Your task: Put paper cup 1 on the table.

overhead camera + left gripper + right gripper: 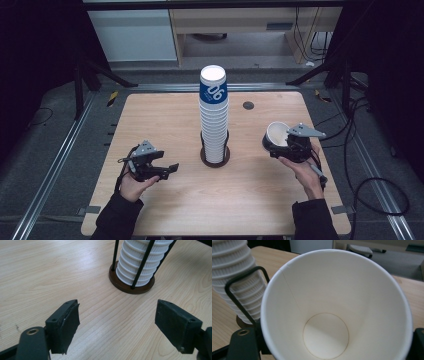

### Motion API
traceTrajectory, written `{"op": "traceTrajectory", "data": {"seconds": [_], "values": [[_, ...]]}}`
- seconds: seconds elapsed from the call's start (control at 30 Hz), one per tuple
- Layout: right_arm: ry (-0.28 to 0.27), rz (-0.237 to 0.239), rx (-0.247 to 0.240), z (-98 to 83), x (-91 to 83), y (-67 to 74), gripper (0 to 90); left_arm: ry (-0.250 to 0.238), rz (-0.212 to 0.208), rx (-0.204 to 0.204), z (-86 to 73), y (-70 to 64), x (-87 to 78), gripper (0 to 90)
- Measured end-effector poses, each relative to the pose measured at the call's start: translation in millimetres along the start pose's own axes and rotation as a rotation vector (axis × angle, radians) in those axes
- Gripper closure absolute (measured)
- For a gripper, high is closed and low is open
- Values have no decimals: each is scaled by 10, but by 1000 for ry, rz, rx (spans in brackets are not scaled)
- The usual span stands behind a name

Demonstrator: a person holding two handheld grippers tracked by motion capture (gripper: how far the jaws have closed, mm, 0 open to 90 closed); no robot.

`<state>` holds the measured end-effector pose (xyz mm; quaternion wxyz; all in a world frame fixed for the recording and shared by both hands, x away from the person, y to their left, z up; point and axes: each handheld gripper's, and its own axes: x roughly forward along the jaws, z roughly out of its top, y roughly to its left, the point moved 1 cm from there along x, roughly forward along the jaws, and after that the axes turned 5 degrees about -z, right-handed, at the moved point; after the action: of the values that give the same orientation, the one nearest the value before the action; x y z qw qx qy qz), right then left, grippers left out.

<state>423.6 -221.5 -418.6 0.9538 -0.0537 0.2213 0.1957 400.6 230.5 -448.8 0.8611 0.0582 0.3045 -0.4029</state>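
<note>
A tall stack of white ribbed paper cups (214,120), the top one with a blue band, stands in a black wire holder on a round brown base (215,159) at the table's middle. My right gripper (280,146), to the right of the stack, is shut on a single white paper cup (276,134). In the right gripper view that cup (332,310) shows its empty inside, with the stack (234,272) behind it at the left. My left gripper (170,169) is open and empty to the left of the holder. Its jaws (117,320) point at the base (130,287).
The wooden table (250,200) has a small black round cap (248,105) at the back right. Metal rails and cables run on the floor around it. Cabinets stand beyond the far edge.
</note>
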Motion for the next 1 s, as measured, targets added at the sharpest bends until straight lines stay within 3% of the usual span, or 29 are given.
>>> {"op": "traceTrajectory", "data": {"seconds": [0.17,0.3,0.57,1.0], "values": [[43,-58,-12,-76,65,-105,203,6,17,-17,-11,48,-2,193],[72,-75,-1,-127,124,-172,203,2,21,-40,-22,102,-8,192],[126,-80,-22,-200,275,-187,202,3,37,-40,-31,133,-11,196],[233,-89,-6,-358,488,-274,198,15,60,-14,-27,116,-3,202]]}}
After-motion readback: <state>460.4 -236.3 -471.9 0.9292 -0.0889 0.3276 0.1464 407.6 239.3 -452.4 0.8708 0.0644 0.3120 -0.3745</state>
